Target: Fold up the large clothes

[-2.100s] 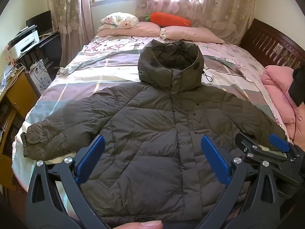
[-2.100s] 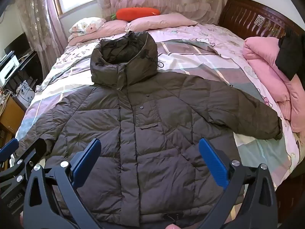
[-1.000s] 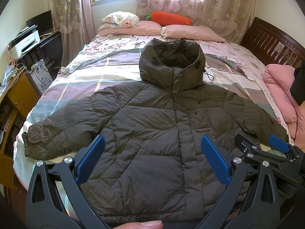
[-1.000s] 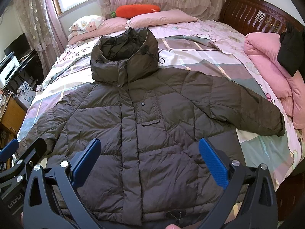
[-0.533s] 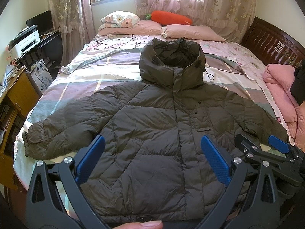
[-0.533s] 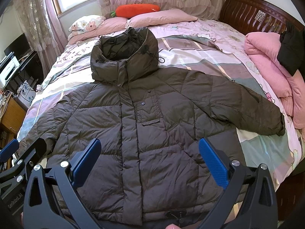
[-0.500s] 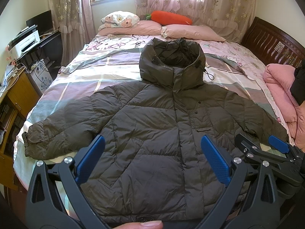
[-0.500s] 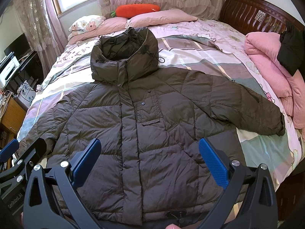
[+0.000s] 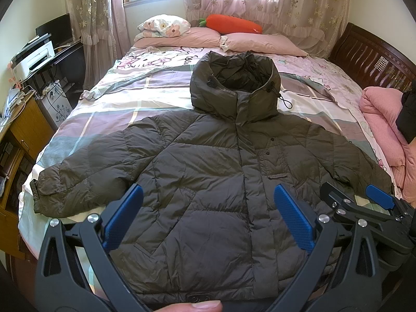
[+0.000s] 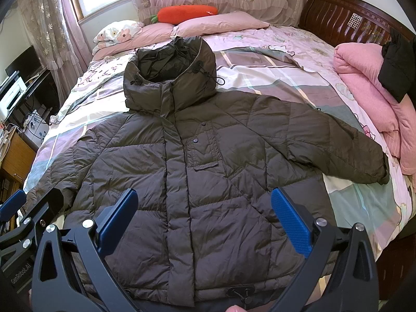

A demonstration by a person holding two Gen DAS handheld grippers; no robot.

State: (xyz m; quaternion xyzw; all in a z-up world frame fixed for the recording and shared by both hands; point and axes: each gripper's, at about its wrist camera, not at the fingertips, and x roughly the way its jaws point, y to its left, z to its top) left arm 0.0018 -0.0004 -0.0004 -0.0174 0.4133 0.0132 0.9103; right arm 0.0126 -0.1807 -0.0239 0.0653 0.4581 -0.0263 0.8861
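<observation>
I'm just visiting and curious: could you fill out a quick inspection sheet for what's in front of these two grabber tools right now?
Surface: bed with patchwork cover.
Job's things: dark puffer jacket lying flat, front up, sleeves spread, hood toward the pillows; not yet folded.
Clutter: carrot plush; pink blanket bundled at the bed's edge.
Grippers: left gripper and right gripper open, above the hem, holding nothing.
Cables: wires beside the desk.
Surroundings: printer, curtains, wooden headboard.
</observation>
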